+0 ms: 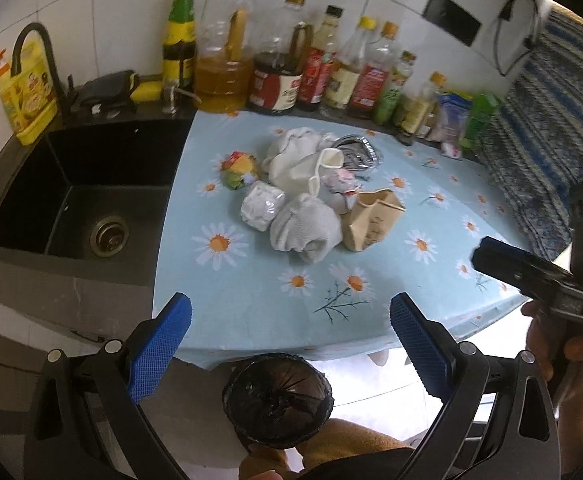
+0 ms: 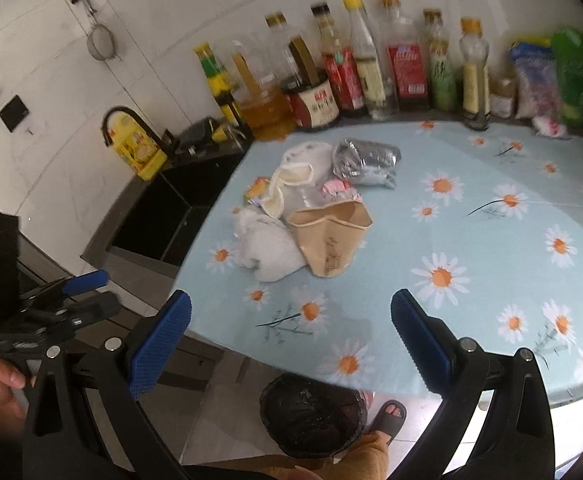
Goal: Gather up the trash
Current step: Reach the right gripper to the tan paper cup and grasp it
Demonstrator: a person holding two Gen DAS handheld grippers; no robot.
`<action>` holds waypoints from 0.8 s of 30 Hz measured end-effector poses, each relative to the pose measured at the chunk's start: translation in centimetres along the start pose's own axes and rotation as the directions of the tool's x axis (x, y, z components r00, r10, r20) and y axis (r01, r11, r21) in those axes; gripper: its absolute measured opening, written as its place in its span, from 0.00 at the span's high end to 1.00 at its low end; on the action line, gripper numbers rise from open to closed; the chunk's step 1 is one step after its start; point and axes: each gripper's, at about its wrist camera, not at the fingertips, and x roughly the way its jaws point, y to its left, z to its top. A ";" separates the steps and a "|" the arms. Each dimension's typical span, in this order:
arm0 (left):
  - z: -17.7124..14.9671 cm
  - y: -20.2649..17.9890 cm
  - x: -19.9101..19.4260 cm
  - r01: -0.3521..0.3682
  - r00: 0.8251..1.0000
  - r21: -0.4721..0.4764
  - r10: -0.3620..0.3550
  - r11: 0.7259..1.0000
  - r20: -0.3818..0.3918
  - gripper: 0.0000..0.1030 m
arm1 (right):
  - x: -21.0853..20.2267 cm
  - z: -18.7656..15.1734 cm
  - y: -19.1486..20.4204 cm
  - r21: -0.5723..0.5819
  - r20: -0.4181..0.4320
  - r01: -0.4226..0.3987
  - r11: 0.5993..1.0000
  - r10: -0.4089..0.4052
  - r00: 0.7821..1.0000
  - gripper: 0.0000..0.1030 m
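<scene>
A heap of trash lies mid-table on the daisy tablecloth (image 1: pixel 251 288): a brown paper bag (image 1: pixel 373 218), crumpled white tissue (image 1: pixel 305 226), a white wrapped packet (image 1: pixel 261 206), a colourful wrapper (image 1: pixel 238 168), a silver foil bag (image 1: pixel 357 152) and white cloth-like waste (image 1: pixel 295 160). The paper bag (image 2: pixel 331 236) and foil bag (image 2: pixel 365 160) also show in the right wrist view. A bin lined with a black bag (image 1: pixel 277 398) stands on the floor below the table edge, also in the right wrist view (image 2: pixel 313 414). My left gripper (image 1: pixel 291 344) is open and empty. My right gripper (image 2: pixel 291 344) is open and empty.
A black sink (image 1: pixel 83 200) with a tap (image 1: pixel 35 60) lies left of the table. Several sauce and oil bottles (image 1: pixel 275 64) line the back wall. A striped cloth (image 1: pixel 547 128) hangs at the right. A sandalled foot (image 2: pixel 389 416) stands by the bin.
</scene>
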 end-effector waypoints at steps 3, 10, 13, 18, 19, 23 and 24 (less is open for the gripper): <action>-0.1 0.3 1.0 -0.031 0.999 -0.036 0.030 0.999 -0.021 0.06 | 3.0 0.9 -1.5 -0.019 -0.036 -0.007 1.000 0.007 0.999 0.04; 0.1 0.5 2.6 -0.094 0.994 -0.098 0.089 0.991 -0.061 0.06 | 9.8 2.5 -4.0 0.002 -0.137 -0.039 0.999 0.039 0.990 0.04; 0.3 0.4 3.1 -0.107 0.993 -0.123 0.099 0.987 -0.069 0.06 | 11.7 3.0 -4.7 0.023 -0.160 -0.055 0.998 0.058 0.985 0.04; 0.6 0.1 3.8 -0.124 0.990 -0.136 0.113 0.983 -0.084 0.06 | 13.6 3.7 -4.9 0.033 -0.173 -0.078 0.996 0.083 0.981 0.04; 0.5 0.1 3.8 -0.126 0.990 -0.136 0.115 0.983 -0.085 0.06 | 13.9 3.9 -4.8 0.029 -0.175 -0.081 0.996 0.084 0.981 0.04; 0.6 0.1 4.2 -0.127 0.989 -0.141 0.116 0.982 -0.089 0.06 | 14.4 4.3 -4.7 0.024 -0.175 -0.066 0.998 0.069 0.982 0.15; 0.6 0.1 4.2 -0.127 0.989 -0.144 0.115 0.981 -0.090 0.06 | 14.6 4.4 -4.6 0.024 -0.177 -0.065 0.998 0.068 0.982 0.20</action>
